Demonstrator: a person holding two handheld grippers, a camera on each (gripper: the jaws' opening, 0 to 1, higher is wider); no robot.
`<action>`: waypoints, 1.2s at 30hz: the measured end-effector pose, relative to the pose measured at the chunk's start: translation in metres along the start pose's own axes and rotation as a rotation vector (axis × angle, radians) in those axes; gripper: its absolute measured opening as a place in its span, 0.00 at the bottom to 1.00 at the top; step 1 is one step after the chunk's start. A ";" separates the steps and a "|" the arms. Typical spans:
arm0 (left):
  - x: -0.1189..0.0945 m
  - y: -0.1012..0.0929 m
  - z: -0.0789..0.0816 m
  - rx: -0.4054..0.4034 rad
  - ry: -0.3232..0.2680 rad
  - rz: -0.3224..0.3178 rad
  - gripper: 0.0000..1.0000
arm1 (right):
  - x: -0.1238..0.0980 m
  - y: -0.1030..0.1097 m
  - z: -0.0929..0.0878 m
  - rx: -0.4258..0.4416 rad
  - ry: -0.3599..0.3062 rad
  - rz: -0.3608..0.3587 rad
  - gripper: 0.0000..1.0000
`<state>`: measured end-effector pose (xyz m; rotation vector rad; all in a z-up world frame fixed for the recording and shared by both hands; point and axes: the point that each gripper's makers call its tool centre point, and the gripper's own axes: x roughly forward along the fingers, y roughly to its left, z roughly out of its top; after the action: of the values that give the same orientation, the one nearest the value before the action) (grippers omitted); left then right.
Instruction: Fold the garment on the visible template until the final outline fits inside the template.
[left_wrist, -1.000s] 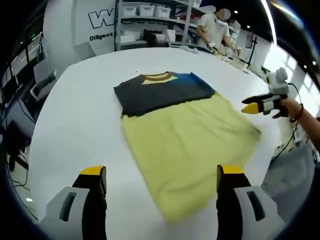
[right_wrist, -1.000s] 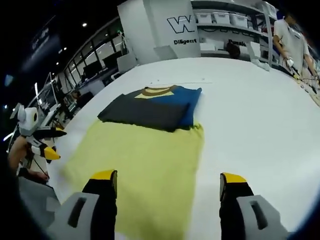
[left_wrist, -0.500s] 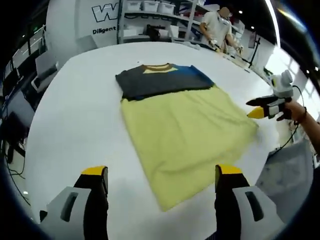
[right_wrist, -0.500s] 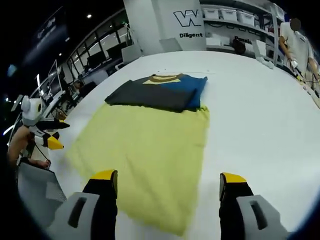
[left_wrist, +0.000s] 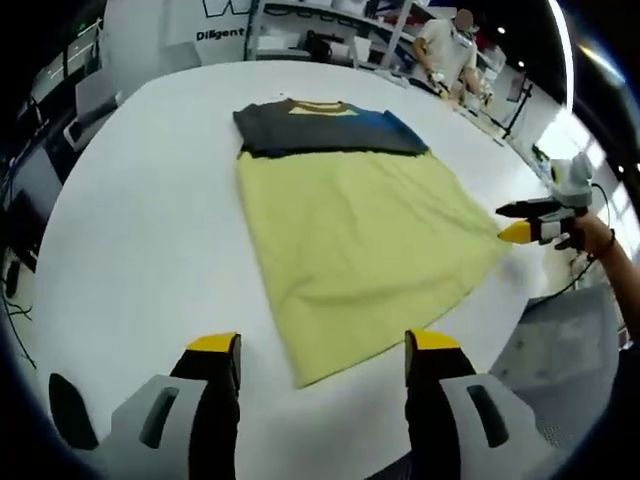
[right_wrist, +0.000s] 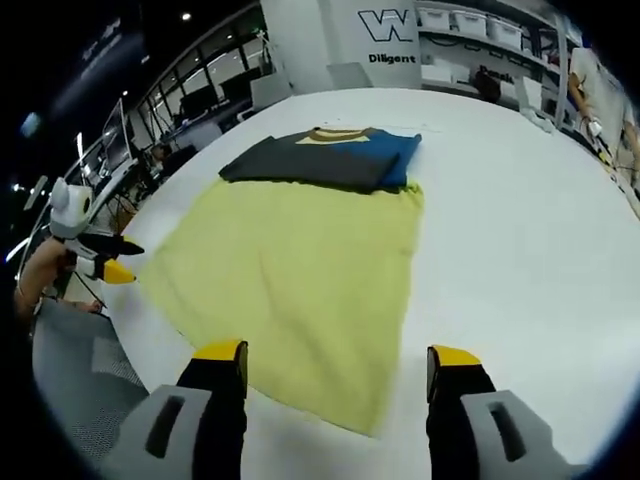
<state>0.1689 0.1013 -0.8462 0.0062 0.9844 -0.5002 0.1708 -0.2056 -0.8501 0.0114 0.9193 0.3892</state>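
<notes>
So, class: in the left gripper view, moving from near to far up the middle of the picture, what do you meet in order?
Left claw → yellow-green garment body → folded dark grey and blue top section → bare white table → shelving with bins.

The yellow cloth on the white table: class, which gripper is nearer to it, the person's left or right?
Left, narrowly. The left gripper hangs open over the yellow cloth's near corner; the right gripper hangs open just short of its near edge.

Bright, even overhead light

I'm seeing the white table (left_wrist: 130, 230) glaring softly; fisheye is bending the edges, and the background is blurring.
</notes>
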 end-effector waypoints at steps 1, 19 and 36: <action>0.001 0.000 -0.001 -0.008 0.004 0.001 0.60 | -0.001 0.000 -0.003 -0.001 0.001 -0.003 0.68; 0.006 0.004 -0.016 -0.077 0.031 0.038 0.26 | -0.007 -0.010 -0.027 -0.028 0.034 -0.087 0.20; 0.006 0.003 -0.026 -0.086 0.083 0.050 0.00 | -0.010 -0.017 -0.036 0.000 0.079 -0.098 0.00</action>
<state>0.1520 0.1073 -0.8656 -0.0261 1.0837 -0.4141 0.1434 -0.2306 -0.8675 -0.0498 0.9936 0.3001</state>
